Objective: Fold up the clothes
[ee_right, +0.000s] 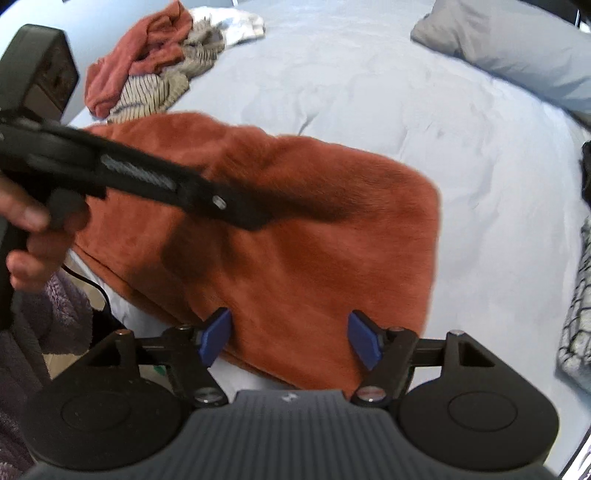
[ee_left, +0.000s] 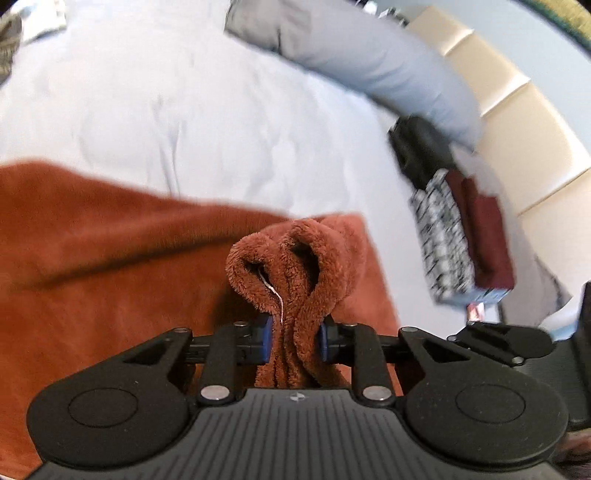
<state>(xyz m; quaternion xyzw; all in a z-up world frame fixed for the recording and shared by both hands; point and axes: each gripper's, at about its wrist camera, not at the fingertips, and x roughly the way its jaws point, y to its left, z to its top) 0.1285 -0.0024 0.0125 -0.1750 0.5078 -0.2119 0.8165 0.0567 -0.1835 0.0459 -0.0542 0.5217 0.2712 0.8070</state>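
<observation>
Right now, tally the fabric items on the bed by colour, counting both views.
Rust orange: 2, the fleece and the crumpled garment
Striped beige: 1
White: 1
Black and white patterned: 1
Dark red: 1
Black: 1
Grey pillow: 1
Total: 8

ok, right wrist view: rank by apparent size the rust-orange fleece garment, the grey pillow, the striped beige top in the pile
1. Rust-orange fleece garment, largest, though nearest the camera.
2. Grey pillow, cut off by the frame edge, so its true extent is unsure.
3. Striped beige top, smallest, partly buried in the far pile.
</observation>
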